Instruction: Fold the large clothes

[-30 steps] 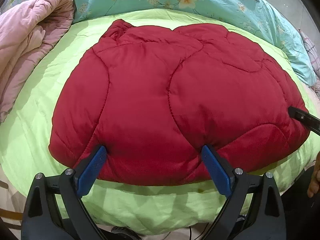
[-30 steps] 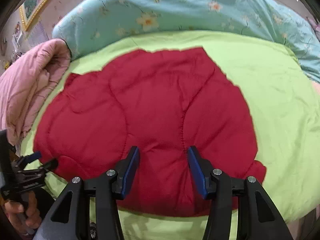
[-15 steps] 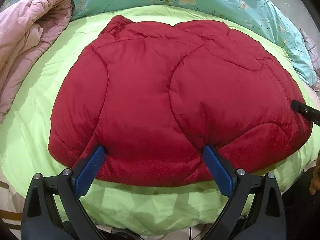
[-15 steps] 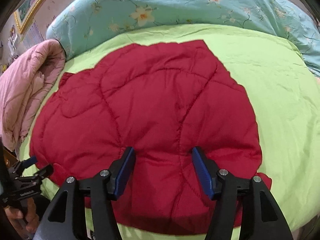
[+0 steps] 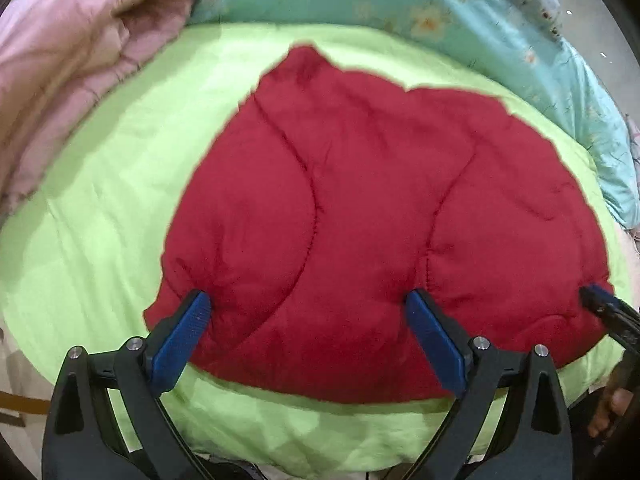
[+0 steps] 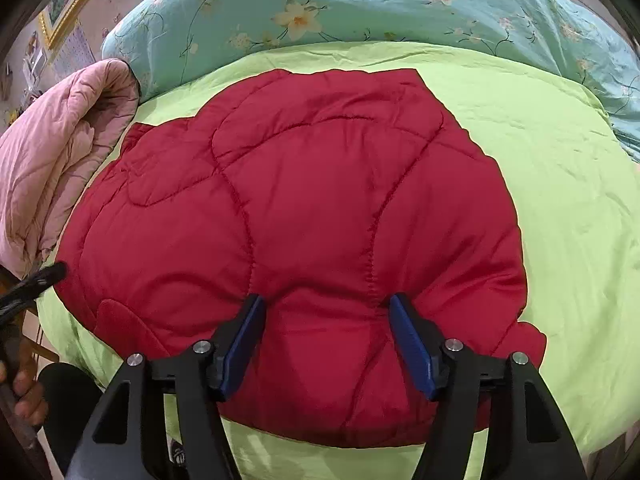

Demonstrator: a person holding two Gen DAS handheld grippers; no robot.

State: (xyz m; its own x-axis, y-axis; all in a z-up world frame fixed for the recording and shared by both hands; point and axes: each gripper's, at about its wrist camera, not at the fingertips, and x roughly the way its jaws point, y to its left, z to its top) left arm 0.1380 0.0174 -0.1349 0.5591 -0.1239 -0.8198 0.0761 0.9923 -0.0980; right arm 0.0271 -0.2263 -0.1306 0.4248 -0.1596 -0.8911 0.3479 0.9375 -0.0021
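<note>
A red quilted padded jacket (image 5: pixel 380 216) lies spread flat on a lime-green bedcover (image 5: pixel 120 208); it also shows in the right wrist view (image 6: pixel 304 216). My left gripper (image 5: pixel 308 300) is open and empty, hovering over the jacket's near left edge. My right gripper (image 6: pixel 326 304) is open and empty over the jacket's near right part. The right gripper's tip shows at the jacket's right edge in the left wrist view (image 5: pixel 600 300). The left gripper's tip shows at the jacket's left edge in the right wrist view (image 6: pixel 44 276).
A pink quilted garment (image 5: pixel 68 64) lies piled at the left of the bed, also in the right wrist view (image 6: pixel 52 160). A teal floral duvet (image 6: pixel 360 4) runs along the far side. The bed's near edge (image 5: pixel 304 440) is just below the grippers.
Both grippers have moved in closer over the jacket's near edge. The left view has swung left, so the jacket sits further right in it. Both stay open.
</note>
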